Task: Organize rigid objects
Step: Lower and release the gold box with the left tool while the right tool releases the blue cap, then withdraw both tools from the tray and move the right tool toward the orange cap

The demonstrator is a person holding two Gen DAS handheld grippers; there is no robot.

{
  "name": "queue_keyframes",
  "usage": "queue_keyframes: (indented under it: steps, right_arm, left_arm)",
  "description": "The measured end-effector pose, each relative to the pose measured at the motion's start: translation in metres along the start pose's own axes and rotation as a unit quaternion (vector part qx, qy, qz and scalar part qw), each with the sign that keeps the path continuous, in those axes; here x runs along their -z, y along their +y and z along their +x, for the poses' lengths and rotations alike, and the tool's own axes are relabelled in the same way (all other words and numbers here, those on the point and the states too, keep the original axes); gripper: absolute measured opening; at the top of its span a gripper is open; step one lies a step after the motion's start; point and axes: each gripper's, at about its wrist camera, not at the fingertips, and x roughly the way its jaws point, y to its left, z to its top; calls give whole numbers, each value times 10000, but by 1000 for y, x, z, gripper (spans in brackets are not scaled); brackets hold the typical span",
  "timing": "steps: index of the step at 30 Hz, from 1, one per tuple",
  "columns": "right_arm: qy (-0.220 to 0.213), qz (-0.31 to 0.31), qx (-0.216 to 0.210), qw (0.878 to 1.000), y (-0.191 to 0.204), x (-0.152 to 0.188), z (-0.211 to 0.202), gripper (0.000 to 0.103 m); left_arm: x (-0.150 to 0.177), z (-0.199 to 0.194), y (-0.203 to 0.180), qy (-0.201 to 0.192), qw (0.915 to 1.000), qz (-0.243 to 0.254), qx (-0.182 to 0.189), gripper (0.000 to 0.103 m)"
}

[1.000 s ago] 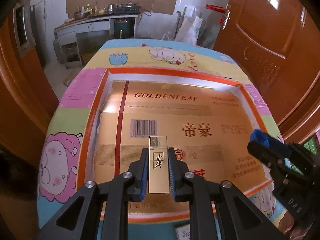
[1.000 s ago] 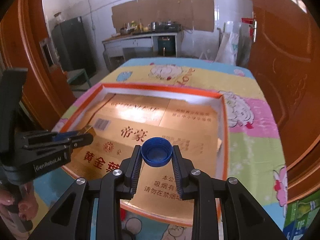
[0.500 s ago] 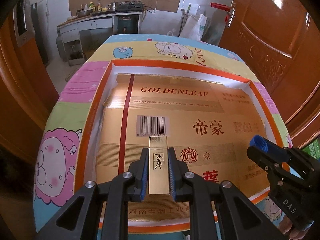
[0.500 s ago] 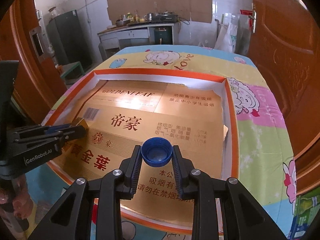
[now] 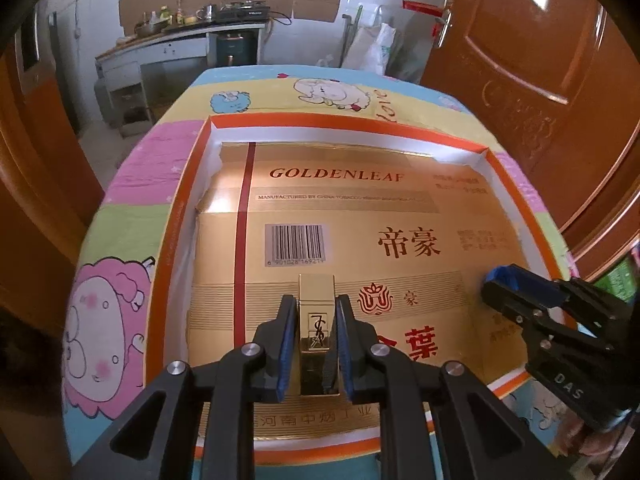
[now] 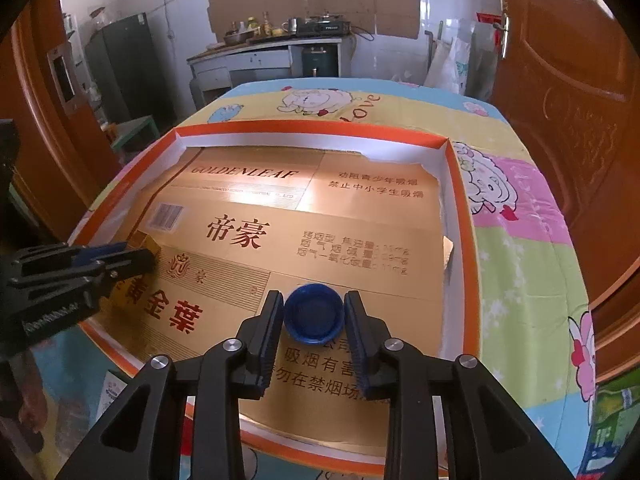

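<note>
My left gripper (image 5: 316,308) is shut on a gold lipstick case (image 5: 317,332), held low over the near left part of the tray. My right gripper (image 6: 313,304) is shut on a blue bottle cap (image 6: 313,314), open side toward the camera, over the near middle of the tray. The tray (image 5: 344,125) is a shallow orange-rimmed box lined with gold cardboard (image 5: 352,216) printed GOLDENLEAF. The right gripper also shows in the left wrist view (image 5: 496,284), and the left gripper in the right wrist view (image 6: 136,254).
The tray sits on a table with a cartoon-sheep cloth (image 6: 516,240). A brown door (image 5: 532,52) stands close on the right. A kitchen counter (image 6: 264,52) and a dark fridge (image 6: 120,68) are at the back. A green packet (image 6: 616,412) lies at the table's near right corner.
Both grippers have moved forward over the tray and lower toward the gold cardboard, still holding their objects. The cap now sits tilted with its opening facing the camera.
</note>
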Motion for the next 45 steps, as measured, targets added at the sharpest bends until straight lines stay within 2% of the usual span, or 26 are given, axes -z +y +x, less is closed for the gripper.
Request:
queue_keyframes:
  steps: [3, 9, 12, 18, 23, 27, 30, 32, 35, 40, 45]
  right_arm:
    - [-14, -25, 24, 10000, 0, 1, 1, 52]
    - [-189, 109, 15, 9998, -5, 2, -8, 52]
    - [-423, 316, -143, 9985, -13, 2, -20, 52]
    - [-700, 532, -300, 9957, -18, 3, -38, 52]
    - [-910, 586, -260, 9938, -19, 6, -58, 52]
    - [-1201, 517, -218, 9912, -12, 15, -89, 52]
    - [-1425, 365, -228, 9889, 3, 34, -122, 52]
    - [-1465, 261, -263, 9885, 14, 54, -142, 53]
    - [-1509, 220, -320, 9878, 28, 85, -163, 64]
    - [-1376, 248, -502, 9889, 48, 141, -179, 65]
    - [-1403, 191, -465, 9888, 71, 190, -185, 65]
  left_arm:
    - [0, -1, 8, 9, 9995, -184, 250, 21]
    - [2, -5, 6, -113, 9995, -195, 228, 21]
    - [3, -14, 5, -252, 9987, -208, 389, 21]
    - [7, -43, -3, -877, 9961, 53, 110, 21]
    - [17, -67, -4, -1150, 9930, 90, 255, 21]
    - [33, -104, -3, -1584, 9864, 33, 435, 21]
    - [50, -134, 2, -1819, 9813, -21, 631, 21]
    - [65, -153, 3, -1973, 9784, 22, 616, 21]
    - [90, -179, 10, -2197, 9734, -32, 653, 21]
    - [130, -202, 15, -2241, 9720, -65, 707, 21]
    - [170, -215, 13, -2478, 9673, 10, 540, 21]
